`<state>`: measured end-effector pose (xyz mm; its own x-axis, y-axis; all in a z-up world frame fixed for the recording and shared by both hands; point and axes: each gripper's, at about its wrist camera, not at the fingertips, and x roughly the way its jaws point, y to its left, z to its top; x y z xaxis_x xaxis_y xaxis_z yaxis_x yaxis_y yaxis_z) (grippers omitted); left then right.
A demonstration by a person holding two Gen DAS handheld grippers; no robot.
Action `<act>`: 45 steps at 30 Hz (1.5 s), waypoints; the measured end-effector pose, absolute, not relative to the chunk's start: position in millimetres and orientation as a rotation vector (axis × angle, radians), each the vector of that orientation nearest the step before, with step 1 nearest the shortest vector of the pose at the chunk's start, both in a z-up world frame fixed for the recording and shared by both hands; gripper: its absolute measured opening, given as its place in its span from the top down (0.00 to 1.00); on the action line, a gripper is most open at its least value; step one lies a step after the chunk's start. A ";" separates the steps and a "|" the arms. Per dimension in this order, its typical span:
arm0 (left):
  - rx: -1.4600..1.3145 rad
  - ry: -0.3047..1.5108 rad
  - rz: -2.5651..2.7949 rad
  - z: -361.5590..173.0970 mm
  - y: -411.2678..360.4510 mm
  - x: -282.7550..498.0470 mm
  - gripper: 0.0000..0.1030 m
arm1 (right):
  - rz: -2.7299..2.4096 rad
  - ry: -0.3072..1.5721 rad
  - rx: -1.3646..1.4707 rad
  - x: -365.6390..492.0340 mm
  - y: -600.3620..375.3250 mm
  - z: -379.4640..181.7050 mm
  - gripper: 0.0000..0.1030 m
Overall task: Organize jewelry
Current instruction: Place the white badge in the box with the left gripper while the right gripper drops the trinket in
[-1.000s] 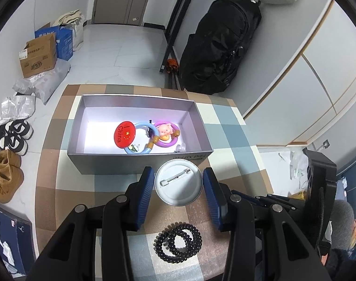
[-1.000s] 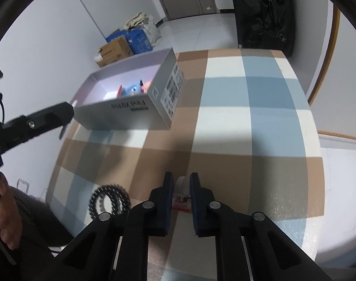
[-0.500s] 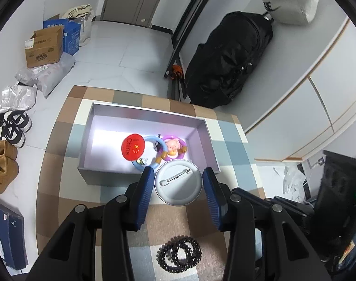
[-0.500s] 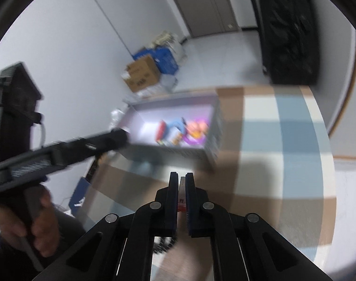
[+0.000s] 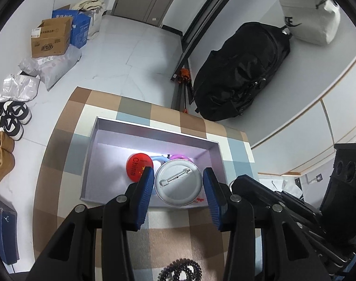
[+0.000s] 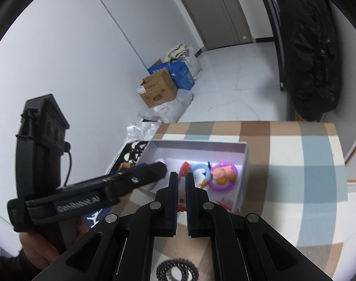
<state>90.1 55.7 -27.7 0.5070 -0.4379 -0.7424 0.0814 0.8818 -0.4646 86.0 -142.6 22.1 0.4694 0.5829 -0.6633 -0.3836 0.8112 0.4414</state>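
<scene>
Left wrist view: the left gripper (image 5: 178, 182) holds a round silver badge (image 5: 178, 182) by its rim, pin side up, above the near part of the grey box (image 5: 93, 140). The badge hides most of the box's contents; a red badge (image 5: 137, 165) shows beside the left finger, and only slivers of a blue ring (image 5: 158, 158) and a purple ring (image 5: 178, 156) show behind it. The box stands on a checked table (image 5: 61, 164). A black beaded bracelet (image 5: 180, 270) lies at the lower edge, cut off by the frame.

Right wrist view: the right gripper (image 6: 182, 185) is closed narrowly on a thin item (image 6: 182, 193), white with red, perhaps a small card or tag; the fingers cover most of it and it is too small to identify. It sits over the box's near wall (image 6: 241, 187). The left gripper's finger (image 6: 140, 175) crosses the box's left end, hiding the silver badge. A hand (image 6: 37, 248) on that gripper's handle is dark and partly cropped.
</scene>
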 end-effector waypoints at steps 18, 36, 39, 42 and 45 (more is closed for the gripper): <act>-0.428 1.065 -0.315 -47.1 56.2 116.8 0.64 | 0.572 0.961 0.309 136.4 -139.7 0.6 0.95; -0.420 1.018 -0.266 -39.6 57.4 117.6 0.42 | 0.513 0.957 0.406 142.3 -160.1 -0.7 0.69; -0.405 1.023 -0.261 -38.3 55.9 116.6 0.42 | 0.504 0.954 0.413 141.2 -163.7 1.0 0.60; -0.389 1.017 -0.252 -35.4 55.3 113.5 0.42 | 0.498 0.942 0.409 137.4 -165.2 4.5 0.42; -0.378 1.013 -0.248 -33.2 55.7 109.3 0.42 | 0.489 0.927 0.400 134.1 -165.6 6.9 0.35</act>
